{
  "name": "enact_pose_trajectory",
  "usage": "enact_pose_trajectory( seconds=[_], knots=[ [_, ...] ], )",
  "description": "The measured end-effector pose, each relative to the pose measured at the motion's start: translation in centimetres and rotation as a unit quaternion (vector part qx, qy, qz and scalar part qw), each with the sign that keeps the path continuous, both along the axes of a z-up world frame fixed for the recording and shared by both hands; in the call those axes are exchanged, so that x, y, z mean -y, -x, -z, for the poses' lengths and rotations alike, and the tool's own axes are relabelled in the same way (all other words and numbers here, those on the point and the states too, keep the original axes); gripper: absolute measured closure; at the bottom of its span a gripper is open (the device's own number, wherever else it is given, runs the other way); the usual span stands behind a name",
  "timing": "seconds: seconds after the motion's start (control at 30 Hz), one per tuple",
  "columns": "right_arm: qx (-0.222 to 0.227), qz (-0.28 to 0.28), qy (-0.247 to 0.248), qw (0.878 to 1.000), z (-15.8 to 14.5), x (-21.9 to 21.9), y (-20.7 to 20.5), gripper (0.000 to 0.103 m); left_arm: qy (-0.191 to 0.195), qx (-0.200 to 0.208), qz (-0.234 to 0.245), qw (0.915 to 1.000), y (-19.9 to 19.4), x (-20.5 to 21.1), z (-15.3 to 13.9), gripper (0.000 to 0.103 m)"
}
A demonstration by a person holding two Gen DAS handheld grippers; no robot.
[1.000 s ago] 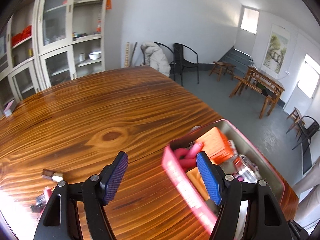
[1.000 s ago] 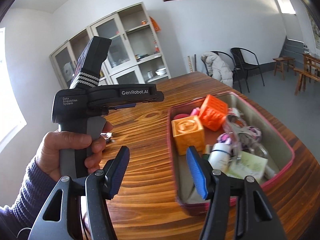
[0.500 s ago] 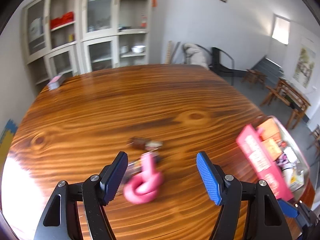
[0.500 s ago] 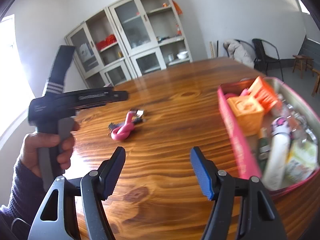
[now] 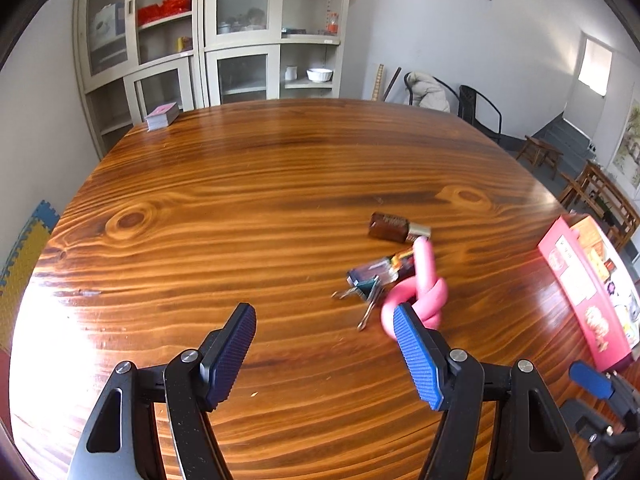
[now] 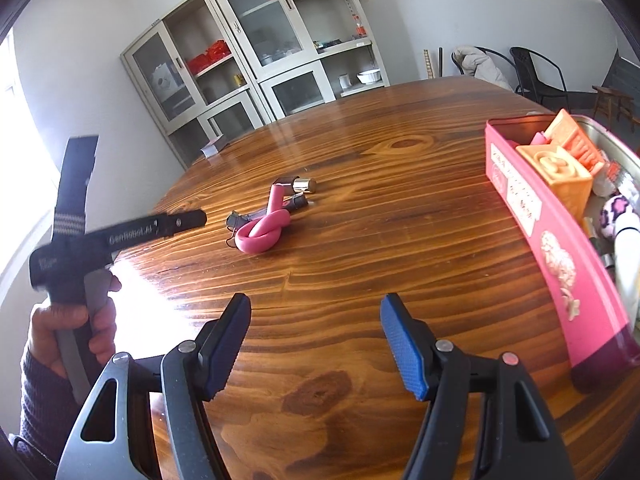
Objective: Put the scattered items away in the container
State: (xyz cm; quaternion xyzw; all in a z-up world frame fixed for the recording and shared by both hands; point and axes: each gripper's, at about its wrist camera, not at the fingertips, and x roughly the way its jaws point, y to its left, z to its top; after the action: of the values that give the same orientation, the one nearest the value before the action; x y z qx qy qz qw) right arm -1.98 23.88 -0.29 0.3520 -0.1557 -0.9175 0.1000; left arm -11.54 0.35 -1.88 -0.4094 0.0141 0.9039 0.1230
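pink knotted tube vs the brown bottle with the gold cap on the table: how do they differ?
Colour: the pink knotted tube is bright pink all over; the brown bottle is dark brown with a gold cap.
Shape: the tube is a soft rod tied in a knot; the bottle is a short, straight block.
Position: the tube overlaps the keys and clear packet; the bottle lies apart, farther away.
Shared: both lie loose on the wooden table, outside the tin.

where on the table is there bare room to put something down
Bare wood runs between the pink knotted tube and the pink tin, and from the card deck forward to the left claw. It is crowded around the tube, with keys and a brown packet.
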Motion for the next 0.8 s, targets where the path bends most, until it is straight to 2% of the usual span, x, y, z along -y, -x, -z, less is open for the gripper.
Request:
enact_pose_trajectory(
  seconds=[0.33,0.47,0.6,0.8],
  knots=[
    [-0.005,0.010,0.012,1.000,0.5,-0.7,0.4,0.025,0.000,0.026,0.009,0.9996,-0.6,-0.3,1.9,0.030],
    [-0.005,0.026,0.022,0.999,0.6,-1.5,0.3,0.025,0.008,0.021,0.028,0.9993,-1.2,-1.6,1.8,0.030],
    [-0.025,0.039,0.017,0.999,-0.1,-1.7,-0.2,0.025,0.004,0.011,0.033,0.9994,-2.0,-1.7,1.1,0.030],
    [-0.036,0.022,0.028,0.999,-1.1,-0.3,0.9,0.025,0.001,0.002,0.023,0.9997,-2.4,-0.6,0.8,0.030]
  ],
)
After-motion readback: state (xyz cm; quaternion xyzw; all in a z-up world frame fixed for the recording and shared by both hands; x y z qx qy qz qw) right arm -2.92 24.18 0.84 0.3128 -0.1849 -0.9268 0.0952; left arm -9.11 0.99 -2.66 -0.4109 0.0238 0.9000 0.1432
